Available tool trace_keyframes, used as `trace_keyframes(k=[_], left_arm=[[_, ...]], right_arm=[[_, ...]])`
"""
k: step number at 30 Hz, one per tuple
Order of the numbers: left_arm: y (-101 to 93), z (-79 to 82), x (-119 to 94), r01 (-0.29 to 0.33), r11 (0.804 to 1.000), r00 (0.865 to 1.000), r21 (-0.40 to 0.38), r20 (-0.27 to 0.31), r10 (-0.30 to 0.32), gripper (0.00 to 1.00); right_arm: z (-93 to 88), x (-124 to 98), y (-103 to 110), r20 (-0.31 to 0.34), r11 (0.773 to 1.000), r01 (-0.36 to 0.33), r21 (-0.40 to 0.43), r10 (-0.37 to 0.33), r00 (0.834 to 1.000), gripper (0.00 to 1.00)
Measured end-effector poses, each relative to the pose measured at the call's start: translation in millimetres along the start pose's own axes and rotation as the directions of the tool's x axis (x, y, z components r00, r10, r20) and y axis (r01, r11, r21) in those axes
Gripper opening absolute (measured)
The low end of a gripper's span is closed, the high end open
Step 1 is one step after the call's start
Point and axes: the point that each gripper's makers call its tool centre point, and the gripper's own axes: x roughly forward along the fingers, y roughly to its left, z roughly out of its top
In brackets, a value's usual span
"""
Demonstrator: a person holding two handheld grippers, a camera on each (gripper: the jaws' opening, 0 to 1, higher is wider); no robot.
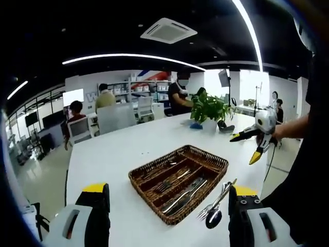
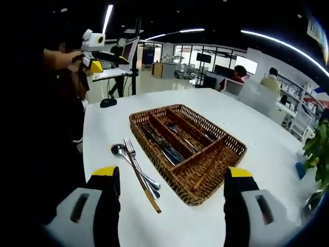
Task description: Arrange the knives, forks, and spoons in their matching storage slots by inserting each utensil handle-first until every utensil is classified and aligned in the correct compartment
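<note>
Open-plan office space with ceiling light strips, desks and seated people lay beyond a white counter (image 1: 118, 154) on which the work was set out. Ahead of the left claw (image 1: 167, 216), between its two wide-spread jaws, sat a woven wicker tray (image 1: 179, 182) divided into long slots; both of that claw's jaws held nothing. Several utensils already lay in the slots lengthwise, which suits the tray's shape, since each slot runs the tray's long way and takes a handle slid in along it.

Just beside the left claw's right jaw, outside the tray, a small bundle of loose utensils (image 1: 218, 203) waited: a spoon, a fork and what may have been a knife, though the fisheye blur left that uncertain. In the right gripper view the same bundle (image 2: 136, 172) lay just ahead of the right claw's left jaw, heads pointing away from that claw and handles toward it, long axis roughly parallel to the tray's (image 2: 187, 149) near edge. The right claw (image 2: 172, 206) was likewise spread wide and empty. It also showed in the left gripper view, lifted well off the counter and apart from the tray (image 1: 257, 141), probably parked clear until a pickup began.
</note>
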Motion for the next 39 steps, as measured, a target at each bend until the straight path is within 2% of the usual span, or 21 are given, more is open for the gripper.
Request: trace_keyframes(k=[4,6,7,13,16,22,27,30,33,35,38,39], left_arm=[[-0.5,-1.1,0,-0.001,1.0,1.0,-0.003,0.0,0.001,1.0],[-0.8,-1.3,-1,-0.004,1.0,1.0,-0.002,0.0,0.004,1.0],[-0.8,-1.5,-2,-0.005,1.0,1.0,-0.004,0.001,0.005,1.0],[0.0,-4.5,-5,-0.013,1.0,1.0,-0.009,-0.004,0.013,1.0],[-0.5,-4.1,-6,-0.014,1.0,1.0,-0.009,-0.003,0.014,1.0],[-1.0,-4.2,-9,-0.018,1.0,1.0,-0.011,-0.004,0.018,1.0],[-4.1,-6.0,-11,-0.012,1.0,1.0,-0.009,-0.011,0.012,1.0],[-4.1,-7.7,-12,-0.013,1.0,1.0,-0.007,-0.019,0.013,1.0],[-4.5,-6.8,-12,-0.014,1.0,1.0,-0.009,-0.016,0.014,1.0],[-4.8,-6.3,-12,-0.014,1.0,1.0,-0.007,-0.016,0.014,1.0],[-4.3,-6.4,-13,-0.016,1.0,1.0,-0.007,-0.017,0.015,1.0],[-4.2,-6.4,-13,-0.016,1.0,1.0,-0.007,-0.017,0.016,1.0]], right_arm=[[-22.1,5,6,-0.024,1.0,-0.003,-0.001,0.003,1.0,0.75],[-32.9,8,14,-0.036,0.998,-0.024,0.053,0.026,0.999,0.7],[-38.2,9,17,-0.046,0.999,-0.026,0.045,0.028,0.999,0.67],[-57.8,19,29,-0.075,0.997,-0.058,0.053,0.062,0.995,0.57],[-67.3,25,33,-0.098,0.996,-0.087,0.021,0.089,0.991,0.5],[-88.0,36,39,-0.137,0.991,-0.127,0.049,0.133,0.982,0.43],[-89.3,40,46,-0.138,0.988,-0.147,0.043,0.152,0.979,0.36],[-91.7,43,45,-0.142,0.988,-0.146,0.053,0.153,0.978,0.35],[-98.4,45,49,-0.16,0.982,-0.172,0.073,0.182,0.97,0.35],[-99.1,44,52,-0.166,0.981,-0.182,0.075,0.192,0.967,0.32],[-95.3,41,63,-0.152,0.967,-0.231,0.108,0.245,0.957,0.24],[-95.2,40,62,-0.154,0.969,-0.223,0.102,0.237,0.959,0.23]])
